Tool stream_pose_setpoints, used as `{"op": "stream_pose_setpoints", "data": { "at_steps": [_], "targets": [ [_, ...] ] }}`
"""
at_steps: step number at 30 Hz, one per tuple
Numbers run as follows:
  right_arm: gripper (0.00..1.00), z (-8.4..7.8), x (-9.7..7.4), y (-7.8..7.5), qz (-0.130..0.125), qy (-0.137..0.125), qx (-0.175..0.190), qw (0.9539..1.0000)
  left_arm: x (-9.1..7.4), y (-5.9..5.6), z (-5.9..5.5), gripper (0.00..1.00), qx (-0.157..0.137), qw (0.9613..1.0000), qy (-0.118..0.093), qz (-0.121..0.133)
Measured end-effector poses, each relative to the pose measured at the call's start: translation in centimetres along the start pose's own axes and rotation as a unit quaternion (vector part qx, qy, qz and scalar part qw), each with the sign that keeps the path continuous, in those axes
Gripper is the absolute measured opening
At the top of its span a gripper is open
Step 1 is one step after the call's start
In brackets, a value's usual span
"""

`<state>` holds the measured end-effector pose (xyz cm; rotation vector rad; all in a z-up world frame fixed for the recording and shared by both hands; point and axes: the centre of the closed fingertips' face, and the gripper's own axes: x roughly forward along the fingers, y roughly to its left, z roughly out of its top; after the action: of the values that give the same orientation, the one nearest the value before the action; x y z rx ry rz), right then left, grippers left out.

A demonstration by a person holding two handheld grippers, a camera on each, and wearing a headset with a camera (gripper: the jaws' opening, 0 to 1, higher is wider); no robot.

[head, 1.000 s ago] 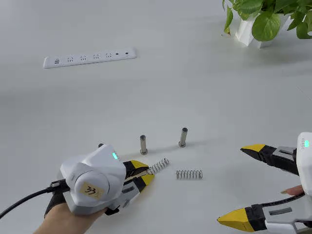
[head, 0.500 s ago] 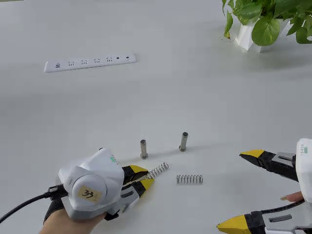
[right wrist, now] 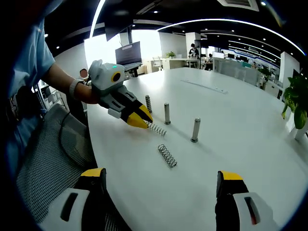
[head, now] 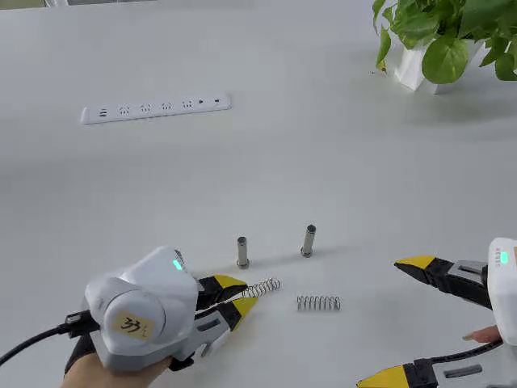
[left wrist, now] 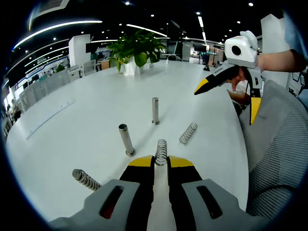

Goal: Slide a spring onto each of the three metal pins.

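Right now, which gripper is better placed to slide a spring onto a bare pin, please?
Left. The left gripper holds a coiled steel spring beside the nearer bare metal pin; the right gripper is open, farther away.

A broad white table point(head: 339, 145) carries a power strip point(head: 156, 108) and a leafy potted plant point(head: 440, 40) near its far edge. Beyond lies an open office, its ceiling dark with long light strips point(right wrist: 216, 19) — a monitor point(right wrist: 128, 53), a grey mesh chair point(left wrist: 279, 154).
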<state>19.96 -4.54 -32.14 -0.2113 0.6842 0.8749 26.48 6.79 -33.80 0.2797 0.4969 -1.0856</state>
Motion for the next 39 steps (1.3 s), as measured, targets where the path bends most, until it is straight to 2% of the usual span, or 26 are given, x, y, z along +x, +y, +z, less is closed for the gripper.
{"op": "stream_pose_setpoints", "data": {
  "at_steps": [11,17,22,26,28,32,33,34,35,39],
  "targets": [
    [0.95,0.4,0.1,0.2,0.002,-0.005,-0.001,1.0000,-1.1,-0.4,0.5,0.07,-0.015,0.9998,-0.013,-0.004],
    [0.95,0.6,0.2,0.1,0.007,-0.001,-0.008,0.9999,-1.3,-0.5,0.4,0.07,-0.025,0.9995,-0.013,-0.012],
    [0.93,1.4,0.0,0.2,0.019,-0.003,-0.016,0.9997,-1.9,-1.1,1.2,0.06,-0.037,0.9986,-0.024,-0.029],
    [0.93,2.9,-0.2,0.4,0.028,-0.021,-0.015,0.9993,-2.6,-1.7,2.5,0.06,-0.045,0.9971,-0.039,-0.048],
    [0.92,3.8,-0.3,1.0,0.041,-0.034,-0.010,0.9985,-3.1,-2.3,3.2,0.06,-0.058,0.9948,-0.049,-0.069],
    [0.88,5.3,-0.4,2.0,0.065,-0.052,-0.008,0.9965,-4.2,-2.7,4.4,0.06,-0.069,0.9922,-0.064,-0.082],
    [0.87,5.9,-0.5,2.5,0.078,-0.061,-0.001,0.9951,-4.6,-2.8,4.7,0.06,-0.072,0.9912,-0.067,-0.089],
    [0.86,6.2,-0.5,2.7,0.084,-0.067,0.000,0.9942,-4.8,-2.9,4.7,0.06,-0.071,0.9910,-0.068,-0.091],
    [0.85,6.6,-0.5,3.0,0.091,-0.072,0.002,0.9932,-5.0,-3.4,4.8,0.06,-0.072,0.9895,-0.066,-0.107],
    [0.82,7.5,-0.5,3.7,0.110,-0.081,0.005,0.9906,-5.8,-4.1,4.8,0.06,-0.076,0.9870,-0.065,-0.126]
  ]
}}
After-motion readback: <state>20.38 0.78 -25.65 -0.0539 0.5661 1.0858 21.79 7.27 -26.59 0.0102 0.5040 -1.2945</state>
